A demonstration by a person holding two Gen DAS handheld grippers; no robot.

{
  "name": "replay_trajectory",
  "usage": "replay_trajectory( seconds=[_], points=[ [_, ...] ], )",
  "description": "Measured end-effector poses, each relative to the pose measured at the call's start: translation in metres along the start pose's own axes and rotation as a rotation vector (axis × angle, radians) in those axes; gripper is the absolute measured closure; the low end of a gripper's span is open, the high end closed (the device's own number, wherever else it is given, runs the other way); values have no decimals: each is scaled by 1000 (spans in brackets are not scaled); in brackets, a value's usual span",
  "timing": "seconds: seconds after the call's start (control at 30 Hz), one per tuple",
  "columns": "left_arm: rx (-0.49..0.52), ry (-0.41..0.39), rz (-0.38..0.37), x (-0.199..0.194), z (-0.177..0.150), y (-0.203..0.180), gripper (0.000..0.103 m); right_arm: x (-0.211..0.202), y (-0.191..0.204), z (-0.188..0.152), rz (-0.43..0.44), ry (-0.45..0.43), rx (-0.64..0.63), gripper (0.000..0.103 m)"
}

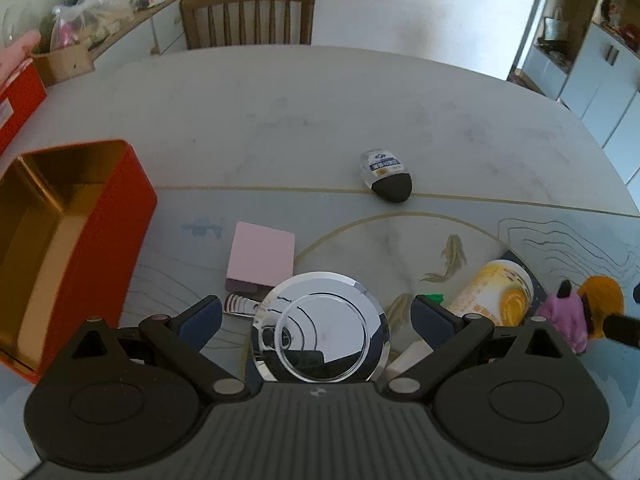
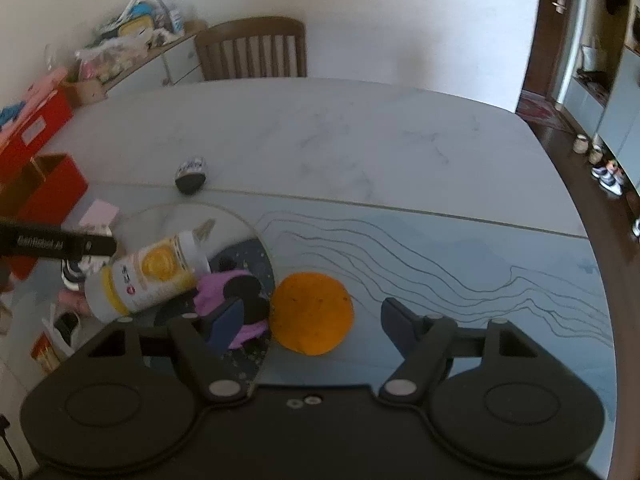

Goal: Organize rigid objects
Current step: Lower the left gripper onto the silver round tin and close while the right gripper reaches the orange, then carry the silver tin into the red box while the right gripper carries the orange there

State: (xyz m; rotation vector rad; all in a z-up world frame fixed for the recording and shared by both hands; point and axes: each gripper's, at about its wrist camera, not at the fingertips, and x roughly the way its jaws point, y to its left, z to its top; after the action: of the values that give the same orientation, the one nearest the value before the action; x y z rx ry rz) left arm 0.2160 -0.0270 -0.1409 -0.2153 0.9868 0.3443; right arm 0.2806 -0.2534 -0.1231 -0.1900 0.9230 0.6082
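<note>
My left gripper (image 1: 316,312) is open, its fingers either side of a round chrome disc (image 1: 320,328) on the table. A pink box (image 1: 262,258) lies just beyond, and an open red tin with a gold inside (image 1: 64,232) stands at the left. A small bottle with a black cap (image 1: 386,174) lies farther out. My right gripper (image 2: 312,320) is open around an orange ball (image 2: 312,312). A yellow-labelled jar (image 2: 156,274) lies on its side at its left, also seen in the left wrist view (image 1: 494,294), beside a purple toy (image 2: 232,292).
A wooden chair (image 1: 248,14) stands at the table's far edge. A cluttered sideboard (image 1: 96,4) and a red box (image 1: 18,96) are at the far left. The table's right edge (image 2: 592,240) curves near a dark floor with shelves beyond.
</note>
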Motion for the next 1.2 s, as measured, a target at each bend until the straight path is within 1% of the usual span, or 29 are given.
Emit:
replay_trajectory(
  seconds=[0.13, 0.2, 0.27, 0.47, 0.57, 0.63, 0.67, 0.7, 0.9, 1.07, 1.2],
  points=[
    [-18, 8, 30, 9, 3, -3, 2, 6, -14, 1, 36, 9, 69, 31],
    [-34, 16, 42, 13, 3, -3, 2, 7, -19, 2, 51, 8, 105, 36],
    [-63, 33, 53, 17, 2, 0, 2, 12, -24, 4, 75, 13, 146, 37],
    [-133, 73, 48, 25, -1, 10, 3, 23, -41, 4, 145, 37, 273, 37],
    [-135, 73, 41, 24, -2, 10, 10, 28, -50, 2, 180, 56, 342, 38],
    [-128, 71, 44, 23, -1, 9, 17, 29, -53, 1, 193, 65, 374, 43],
    [-128, 70, 45, 22, -1, 9, 19, 30, -55, 1, 211, 66, 390, 49],
    [-128, 67, 46, 22, -1, 9, 24, 30, -56, 1, 222, 68, 403, 51],
    [-117, 65, 53, 20, -1, 9, 26, 27, -52, 1, 190, 66, 389, 51],
    [-114, 55, 61, 13, -1, 13, 26, 16, -54, 0, 162, 37, 387, 51],
    [-129, 52, 51, 4, -2, 20, 26, 2, -54, 1, 146, 10, 375, 51]
  ],
)
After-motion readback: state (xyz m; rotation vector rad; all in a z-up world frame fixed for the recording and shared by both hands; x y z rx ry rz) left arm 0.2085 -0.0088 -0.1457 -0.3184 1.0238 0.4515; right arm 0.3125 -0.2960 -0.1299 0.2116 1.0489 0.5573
